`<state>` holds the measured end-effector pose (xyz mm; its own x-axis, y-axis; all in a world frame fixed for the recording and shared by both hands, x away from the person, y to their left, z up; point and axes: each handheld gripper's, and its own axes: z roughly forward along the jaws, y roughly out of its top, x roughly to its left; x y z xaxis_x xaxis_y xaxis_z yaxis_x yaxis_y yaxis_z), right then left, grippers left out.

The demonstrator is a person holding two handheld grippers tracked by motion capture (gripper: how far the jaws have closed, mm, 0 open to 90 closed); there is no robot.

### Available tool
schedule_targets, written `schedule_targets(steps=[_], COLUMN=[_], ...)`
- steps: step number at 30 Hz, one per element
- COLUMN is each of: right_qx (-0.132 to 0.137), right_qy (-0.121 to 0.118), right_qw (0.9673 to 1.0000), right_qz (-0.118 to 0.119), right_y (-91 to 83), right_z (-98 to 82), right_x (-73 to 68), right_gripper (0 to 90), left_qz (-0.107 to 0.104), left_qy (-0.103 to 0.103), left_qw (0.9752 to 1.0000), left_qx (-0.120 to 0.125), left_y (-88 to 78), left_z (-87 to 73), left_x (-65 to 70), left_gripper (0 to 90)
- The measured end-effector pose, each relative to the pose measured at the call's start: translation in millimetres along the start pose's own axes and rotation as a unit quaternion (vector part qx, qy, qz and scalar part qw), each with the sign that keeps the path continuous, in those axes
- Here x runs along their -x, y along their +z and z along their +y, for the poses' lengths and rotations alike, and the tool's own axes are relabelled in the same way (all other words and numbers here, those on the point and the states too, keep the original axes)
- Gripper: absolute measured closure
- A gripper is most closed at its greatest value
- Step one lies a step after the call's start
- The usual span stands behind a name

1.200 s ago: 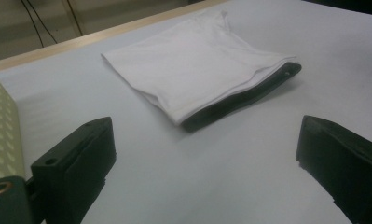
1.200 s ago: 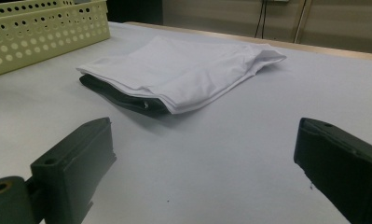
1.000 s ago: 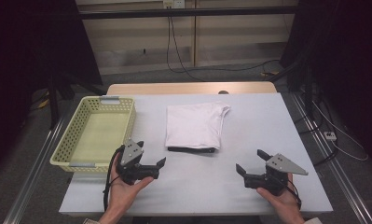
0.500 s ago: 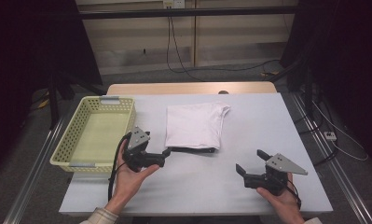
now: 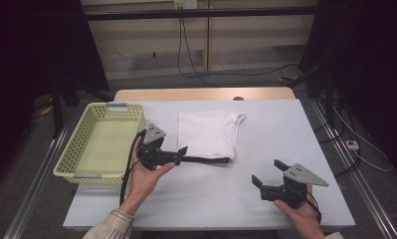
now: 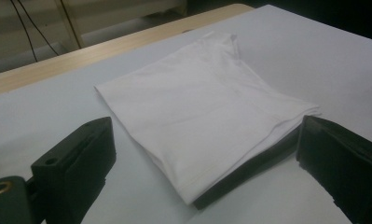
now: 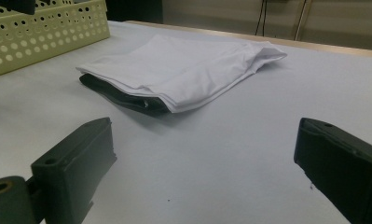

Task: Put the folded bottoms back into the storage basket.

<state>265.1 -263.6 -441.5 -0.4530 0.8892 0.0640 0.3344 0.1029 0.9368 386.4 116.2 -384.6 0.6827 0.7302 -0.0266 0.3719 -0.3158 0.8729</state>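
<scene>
Nothing is gripped yet: a folded white cloth (image 5: 208, 133) over a dark layer lies at frame centre, the left gripper (image 5: 180, 153) beside it and the right gripper (image 5: 266, 172) at lower right, both spread wide. The pale yellow perforated plastic basket (image 5: 76, 175) at left is seen empty.

Three cameras: one overhead, one riding on each gripper.

The high view looks forward and down across the whole table (image 5: 285, 129) from the person's side. The left gripper view sits low and close, looking along its own wide-apart jaws at the folded white cloth (image 6: 207, 116) just ahead of them. The right gripper view, also low, faces the same cloth (image 7: 179, 72) from farther back, with bare table ahead of its jaws. All three share the cloth (image 5: 208, 133).
</scene>
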Motion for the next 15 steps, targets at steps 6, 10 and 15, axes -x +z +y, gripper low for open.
schedule_targets(steps=[6,10,15], right_qx=[-0.001,-0.001,-0.002], right_qy=[0.000,0.000,0.001], right_qw=[1.0000,1.0000,1.0000], right_qz=[0.002,0.002,0.002], right_y=[0.0,0.1,0.0], right_z=[-0.1,-0.1,-0.1], right_x=[0.0,-0.1,0.1], right_gripper=[4.9,4.9,4.9], left_qz=[0.006,0.011,0.006], left_qy=[-0.010,-0.020,-0.034], left_qw=[0.9999,0.9997,0.9994], left_qx=[0.005,-0.001,-0.007], left_y=[8.8,16.8,26.8], left_z=[8.2,10.4,15.6], left_x=[-4.7,-11.2,-15.7], left_gripper=[4.6,4.6,4.8])
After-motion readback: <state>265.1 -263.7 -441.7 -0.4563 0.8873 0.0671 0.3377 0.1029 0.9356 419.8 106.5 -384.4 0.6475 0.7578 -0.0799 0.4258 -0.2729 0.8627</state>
